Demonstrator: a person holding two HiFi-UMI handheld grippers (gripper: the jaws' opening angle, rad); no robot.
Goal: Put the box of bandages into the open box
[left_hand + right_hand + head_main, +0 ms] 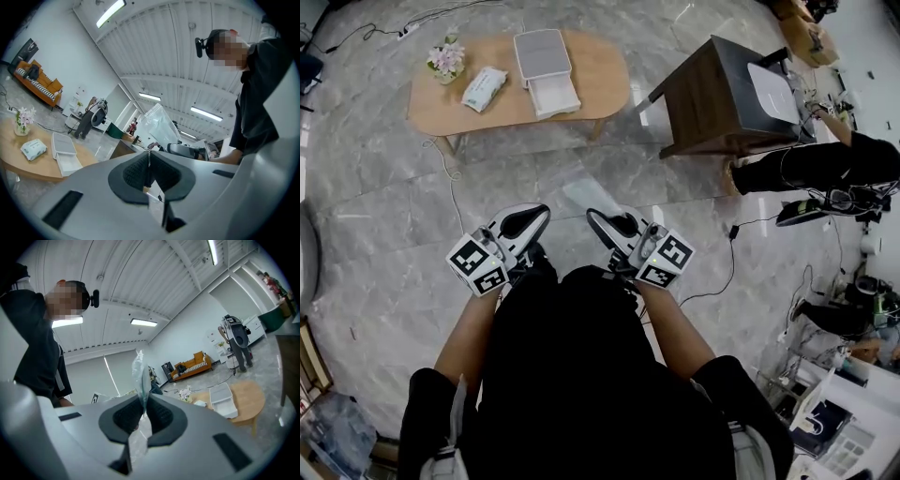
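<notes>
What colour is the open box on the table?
White; the head view shows the open box best.

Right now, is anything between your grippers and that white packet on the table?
Yes: the left gripper and right gripper are both shut on a clear plastic bag, so neither is free. Otherwise open floor lies before the table.

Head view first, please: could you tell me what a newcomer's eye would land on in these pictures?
First comes the clear plastic bag, held up in front of the person between the left gripper and the right gripper, both shut on it. Beyond it, an oval wooden table carries a white open box, a soft white pack and a small pot of flowers.
</notes>
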